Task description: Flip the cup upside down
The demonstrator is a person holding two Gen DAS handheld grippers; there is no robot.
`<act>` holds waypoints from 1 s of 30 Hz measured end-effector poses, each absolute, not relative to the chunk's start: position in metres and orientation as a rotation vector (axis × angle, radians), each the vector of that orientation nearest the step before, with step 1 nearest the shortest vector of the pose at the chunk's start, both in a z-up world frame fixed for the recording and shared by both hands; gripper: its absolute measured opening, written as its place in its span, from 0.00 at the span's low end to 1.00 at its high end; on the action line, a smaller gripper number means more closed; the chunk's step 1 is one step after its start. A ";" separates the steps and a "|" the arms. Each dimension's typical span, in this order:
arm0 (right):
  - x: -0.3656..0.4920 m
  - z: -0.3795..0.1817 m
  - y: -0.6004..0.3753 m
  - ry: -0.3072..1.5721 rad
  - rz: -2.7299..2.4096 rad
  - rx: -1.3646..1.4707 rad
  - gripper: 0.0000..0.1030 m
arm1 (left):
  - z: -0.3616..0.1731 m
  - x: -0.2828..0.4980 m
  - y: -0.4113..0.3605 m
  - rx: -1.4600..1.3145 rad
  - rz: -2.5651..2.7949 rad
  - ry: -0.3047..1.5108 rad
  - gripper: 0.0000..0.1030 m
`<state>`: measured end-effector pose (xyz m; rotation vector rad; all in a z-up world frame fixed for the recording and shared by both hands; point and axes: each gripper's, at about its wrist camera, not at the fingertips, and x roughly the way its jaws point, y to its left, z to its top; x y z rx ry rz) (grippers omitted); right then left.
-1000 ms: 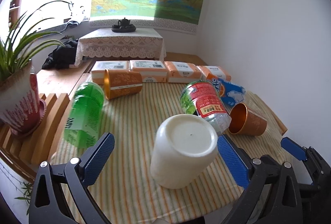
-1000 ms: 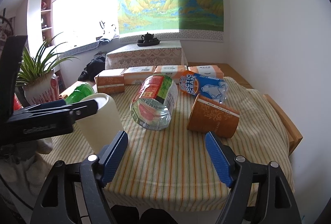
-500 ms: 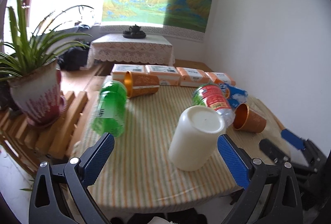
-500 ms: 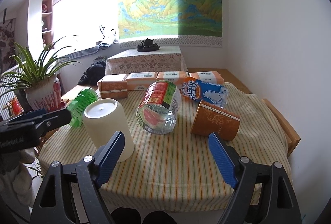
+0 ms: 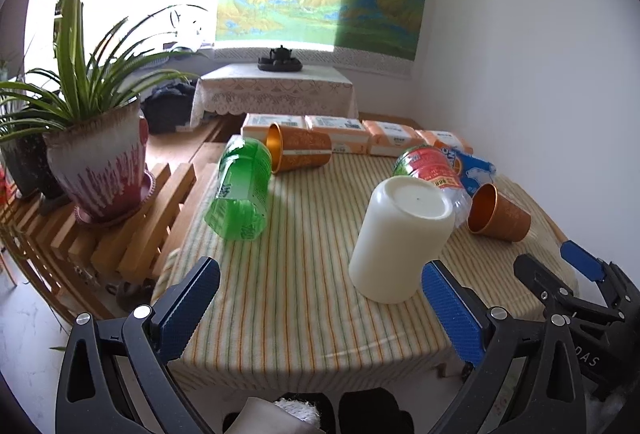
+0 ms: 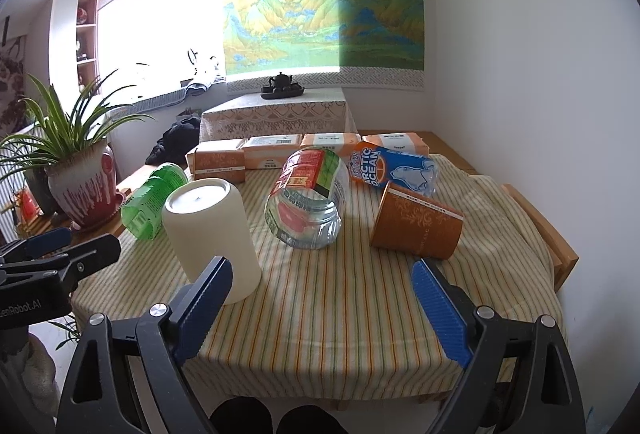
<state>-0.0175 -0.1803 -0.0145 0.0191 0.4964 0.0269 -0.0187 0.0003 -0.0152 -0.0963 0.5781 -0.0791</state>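
Two tools withdrawn; cup stands inverted

Both tools have backed away from the white cup (image 5: 400,242) over the last second: in the left wrist view the cup occupied the space between the fingers, and it now sits beyond the fingertips and appears smaller. The left tool (image 5: 320,314) is spread wide and holds nothing. The right tool (image 6: 322,308) is likewise wide and holds nothing.

The cup rests on the striped tabletop (image 6: 340,298) near its front edge, toward the front-left corner, with its closed base facing up and its mouth down on the cloth. Judged from this, the flip is complete and the retreat is the closing step.

Limits of view:
- The cup's rim contact with the cloth cannot be confirmed all round; the far side is hidden, and the right tool's left finger covers the near lower wall in the right wrist view.
- Fisheye distortion makes the cup look tilted; true lean cannot be told.
- The clear bottle (image 6: 306,203) lies just beside the cup; whether they touch cannot be told.
- The tabletop's front-left corner is cut off behind the tools.
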 end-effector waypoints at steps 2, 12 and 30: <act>-0.019 -0.014 -0.180 0.495 0.023 0.019 0.87 | -0.013 -0.022 -0.001 -0.093 -0.078 0.564 0.99; -0.025 -0.010 -0.180 0.467 0.018 0.018 0.87 | -0.008 -0.029 -0.007 -0.094 -0.082 0.547 0.99; -0.023 -0.006 -0.183 0.458 0.025 0.012 0.87 | 0.001 -0.026 -0.014 -0.069 -0.068 0.524 0.99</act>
